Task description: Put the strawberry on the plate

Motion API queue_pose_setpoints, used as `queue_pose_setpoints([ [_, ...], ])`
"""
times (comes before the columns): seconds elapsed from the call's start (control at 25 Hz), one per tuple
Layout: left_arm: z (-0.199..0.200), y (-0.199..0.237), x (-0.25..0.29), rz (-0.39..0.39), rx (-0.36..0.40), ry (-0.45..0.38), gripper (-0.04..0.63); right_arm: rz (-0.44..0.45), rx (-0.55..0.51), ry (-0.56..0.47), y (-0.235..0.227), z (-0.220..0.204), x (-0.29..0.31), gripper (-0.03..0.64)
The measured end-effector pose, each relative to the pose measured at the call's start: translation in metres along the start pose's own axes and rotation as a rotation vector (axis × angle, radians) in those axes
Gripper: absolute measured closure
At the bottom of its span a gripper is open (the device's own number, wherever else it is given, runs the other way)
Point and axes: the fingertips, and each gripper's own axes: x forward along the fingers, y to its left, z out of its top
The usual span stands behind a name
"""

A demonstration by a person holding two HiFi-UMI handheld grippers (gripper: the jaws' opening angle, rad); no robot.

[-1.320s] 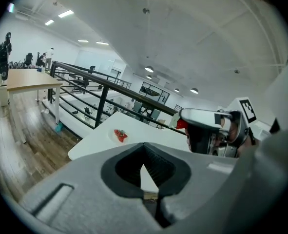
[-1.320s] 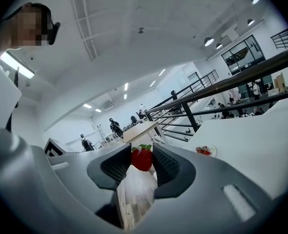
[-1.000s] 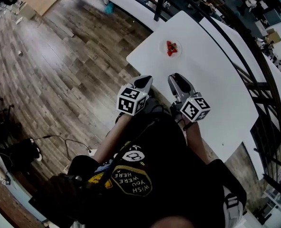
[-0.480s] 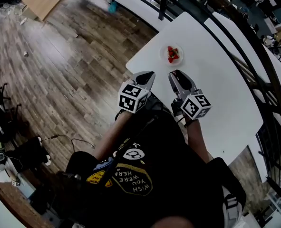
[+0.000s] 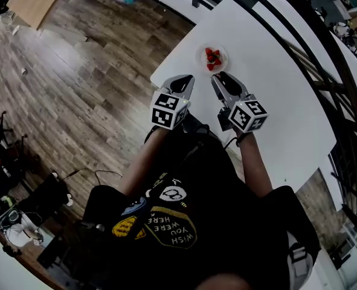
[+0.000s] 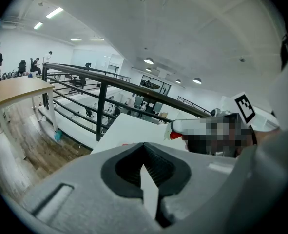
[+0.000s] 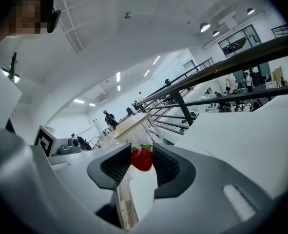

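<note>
The strawberry [image 7: 142,158] – small, glossy red, pitted skin, green leafy cap on top – is sitting btwn the dark ribbed pads [image 7: 115,165] of the right gripper [image 5: 221,78]. That gripper is pinching it at the very tips, w/ the berry filling the gap pad to pad. In the left gripper view a bit of red is showing under the same gripper's pale fingertip. In the head view the berry itself is tucked under the fingers, so it can't be made out there.

The tips are hanging just short of the plate [image 5: 202,60], which is small, round and pale, w/ a faintly see-through rim. It is already holding a few red berries [image 5: 211,57] bunched in its middle.

The left gripper [image 5: 183,82] is hovering beside the right one, near the table's edge. Its smooth grey jaws are pressed together w/ nothing btwn them – only a thin sliver of light is showing at the seam.

Both are working over a table [image 5: 275,89] w/ a flat, matte white top and rounded corners. The plate is sitting near its left edge.

Beyond that edge, a floor [image 5: 81,71] of grainy brown wood planks is lying well below. A dark metal railing [image 6: 100,79] w/ round bars is running behind the table.
</note>
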Motion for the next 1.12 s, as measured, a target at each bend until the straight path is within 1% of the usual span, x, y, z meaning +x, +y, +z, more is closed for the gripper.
queue_pose_setpoints([
  [0.2,-0.001,0.025,0.027,-0.022,-0.027,0.017,0.594,-0.056,-0.016,0.045,-0.023,-0.004,0.028,0.474],
  [0.6,-0.001,0.055,0.066,-0.068,-0.040,0.068,0.594,-0.123,-0.030,0.108,-0.053,-0.013,0.071,0.474],
  [0.68,-0.003,0.060,0.069,-0.073,-0.052,0.077,0.594,-0.134,-0.038,0.124,-0.056,-0.016,0.076,0.474],
  [0.84,-0.002,0.069,0.081,-0.085,-0.074,0.064,0.594,-0.142,-0.049,0.154,-0.062,-0.021,0.088,0.474],
  [1.12,-0.003,0.096,0.107,-0.095,-0.096,0.084,0.594,-0.169,-0.055,0.218,-0.082,-0.036,0.122,0.474],
])
